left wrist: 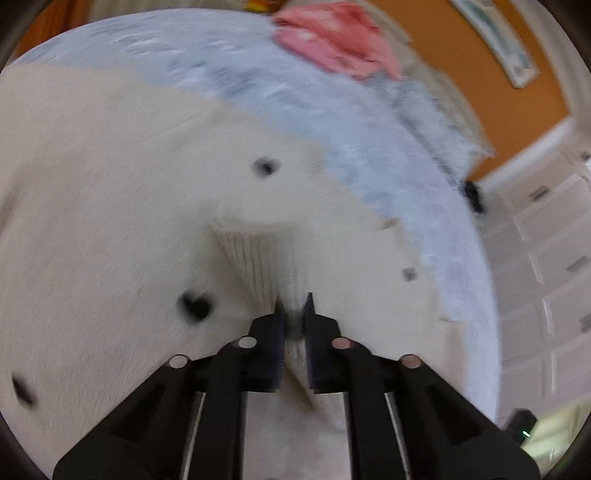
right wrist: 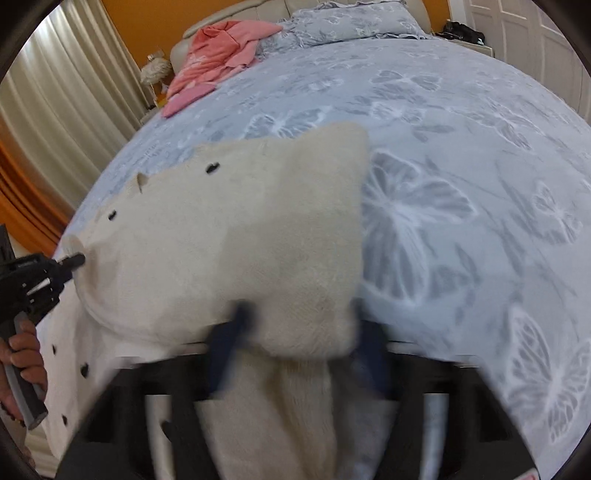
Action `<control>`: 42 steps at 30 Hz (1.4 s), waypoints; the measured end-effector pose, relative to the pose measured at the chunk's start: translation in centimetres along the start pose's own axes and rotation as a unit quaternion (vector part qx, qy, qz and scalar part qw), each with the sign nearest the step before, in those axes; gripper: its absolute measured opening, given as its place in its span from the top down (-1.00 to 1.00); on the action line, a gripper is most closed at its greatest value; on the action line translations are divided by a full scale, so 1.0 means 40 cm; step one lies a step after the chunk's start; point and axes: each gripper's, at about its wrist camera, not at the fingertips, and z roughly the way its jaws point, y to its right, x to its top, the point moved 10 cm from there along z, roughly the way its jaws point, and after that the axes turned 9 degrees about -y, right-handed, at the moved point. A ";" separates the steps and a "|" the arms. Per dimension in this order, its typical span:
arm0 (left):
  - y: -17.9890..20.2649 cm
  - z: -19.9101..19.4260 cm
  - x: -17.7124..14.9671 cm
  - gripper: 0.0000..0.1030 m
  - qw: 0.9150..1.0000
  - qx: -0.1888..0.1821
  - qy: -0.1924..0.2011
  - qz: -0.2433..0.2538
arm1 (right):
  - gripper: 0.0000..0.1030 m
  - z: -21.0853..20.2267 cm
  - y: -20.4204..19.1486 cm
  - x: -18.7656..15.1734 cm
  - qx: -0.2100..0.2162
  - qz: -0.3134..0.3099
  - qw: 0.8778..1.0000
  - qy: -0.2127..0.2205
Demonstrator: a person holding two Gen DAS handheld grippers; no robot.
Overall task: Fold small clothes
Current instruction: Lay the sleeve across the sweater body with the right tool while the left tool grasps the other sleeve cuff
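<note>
A small cream fleece garment with black heart spots (left wrist: 122, 206) lies on the blue butterfly bedspread (left wrist: 280, 92). My left gripper (left wrist: 293, 301) is shut on its ribbed cuff (left wrist: 258, 258); in the right wrist view this gripper (right wrist: 75, 262) pinches the garment's left edge. The garment (right wrist: 229, 240) is partly folded over, its upper layer raised. My right gripper (right wrist: 299, 317) is blurred; its blue pads (right wrist: 236, 325) stand apart on either side of the garment's near corner, with cloth between them.
A pink garment (right wrist: 218, 55) lies at the far side of the bed (right wrist: 461, 122) near the pillows (right wrist: 354, 18). White drawers (left wrist: 546, 229) stand beside the bed. Curtains (right wrist: 70, 96) hang at the left.
</note>
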 end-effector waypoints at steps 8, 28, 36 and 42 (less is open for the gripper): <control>-0.017 -0.027 0.091 0.85 0.996 0.046 0.044 0.056 | 0.54 0.041 0.017 0.002 0.009 0.002 1.000 -0.006; -0.156 0.036 0.012 0.77 0.998 0.016 0.043 0.040 | 0.34 0.173 -0.041 0.200 -0.060 -0.062 0.996 -0.039; -0.163 0.023 0.002 0.77 0.998 -0.026 0.051 0.024 | -0.46 0.007 -0.004 0.075 -0.022 0.042 0.999 -0.001; -0.160 0.026 0.000 0.77 0.998 -0.017 0.053 0.027 | 0.37 0.082 0.057 0.033 -0.005 0.075 0.996 -0.040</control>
